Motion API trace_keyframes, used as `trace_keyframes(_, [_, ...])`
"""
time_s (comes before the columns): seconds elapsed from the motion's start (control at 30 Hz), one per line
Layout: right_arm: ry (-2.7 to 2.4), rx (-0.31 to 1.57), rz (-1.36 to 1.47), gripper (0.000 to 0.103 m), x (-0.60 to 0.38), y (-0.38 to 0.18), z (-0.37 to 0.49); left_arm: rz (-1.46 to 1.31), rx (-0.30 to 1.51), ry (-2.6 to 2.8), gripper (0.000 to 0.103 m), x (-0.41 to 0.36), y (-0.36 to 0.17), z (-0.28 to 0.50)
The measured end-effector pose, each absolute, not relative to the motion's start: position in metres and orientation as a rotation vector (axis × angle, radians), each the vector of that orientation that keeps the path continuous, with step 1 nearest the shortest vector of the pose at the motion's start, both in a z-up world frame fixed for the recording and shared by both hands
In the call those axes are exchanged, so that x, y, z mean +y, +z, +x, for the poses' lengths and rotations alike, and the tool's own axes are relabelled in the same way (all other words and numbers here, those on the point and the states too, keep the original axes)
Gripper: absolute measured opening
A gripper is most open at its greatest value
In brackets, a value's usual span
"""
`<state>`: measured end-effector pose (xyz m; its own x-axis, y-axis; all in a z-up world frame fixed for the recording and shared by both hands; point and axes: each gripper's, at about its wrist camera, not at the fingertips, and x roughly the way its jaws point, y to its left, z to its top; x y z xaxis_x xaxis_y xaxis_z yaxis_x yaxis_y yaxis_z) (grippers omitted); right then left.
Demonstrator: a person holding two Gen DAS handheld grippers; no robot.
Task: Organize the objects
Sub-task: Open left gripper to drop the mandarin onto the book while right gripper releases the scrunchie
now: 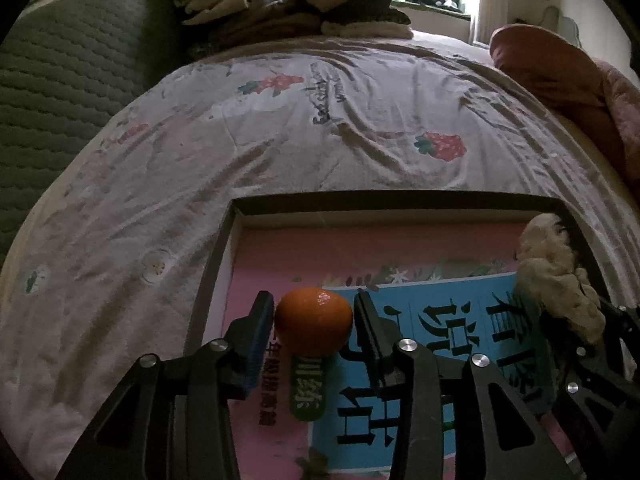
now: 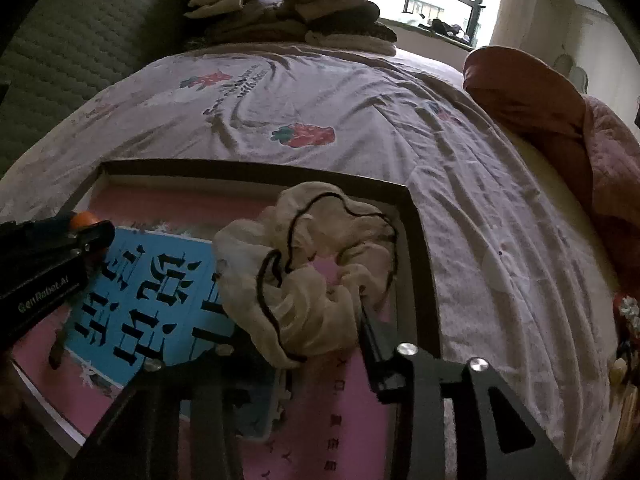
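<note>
A shallow dark-rimmed box (image 1: 400,200) lies on the bed with a pink and blue book (image 1: 420,320) flat inside it. An orange mandarin (image 1: 314,320) rests on the book between the fingers of my left gripper (image 1: 314,322). The jaws stand open, just clear of the fruit on each side. In the right wrist view a cream scrunchie (image 2: 320,308) with a black hair tie lies in the box's (image 2: 256,168) right corner. My right gripper (image 2: 304,324) is open around the scrunchie, which covers its left finger. The left gripper (image 2: 92,236) and the mandarin (image 2: 84,219) show at that view's left edge.
The box sits on a white bedsheet (image 1: 280,140) printed with strawberries. Folded clothes (image 1: 288,0) are piled at the far end. A pink quilt (image 1: 560,80) is bunched on the right, and a dark green quilted panel (image 1: 60,80) runs along the left.
</note>
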<state>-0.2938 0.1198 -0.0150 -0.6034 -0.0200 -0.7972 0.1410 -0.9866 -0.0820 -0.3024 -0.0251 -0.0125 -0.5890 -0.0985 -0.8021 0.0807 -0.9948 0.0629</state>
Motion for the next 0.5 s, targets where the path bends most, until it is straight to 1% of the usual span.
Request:
trace_keyframes(0.03, [-2.73, 0.196, 1.345, 0.048, 0.12, -0.013, -0.293, 1.37, -0.022, -2.715, 0.057, -0.026, -0.011, -0.302])
trace_keyframes(0.13, [-2.732, 0.18, 1.333, 0.051, 0.12, -0.008, -0.292, 1.362, -0.021, -2.721, 0.062, -0.027, -0.007, -0.3])
trace_keyframes(0.27, [-2.731, 0.172, 1.315, 0.051, 0.118, -0.002, -0.289, 1.355, -0.02, -2.734, 0.065, -0.028, -0.002, -0.298])
trace_keyframes(0.33, [-2.736, 0.176, 1.306, 0.052, 0.118, 0.001, -0.287, 1.353, -0.021, -2.745, 0.07, -0.027, 0.001, -0.296])
trace_keyframes(0.4, [-2.744, 0.183, 1.292, 0.052, 0.117, 0.005, -0.285, 1.338, -0.031, -2.754, 0.073, -0.027, 0.005, -0.293])
trace_keyframes(0.5, [-2.764, 0.198, 1.263, 0.052, 0.117, 0.013, -0.281, 1.313, -0.048, -2.768, 0.074, -0.025, 0.012, -0.289])
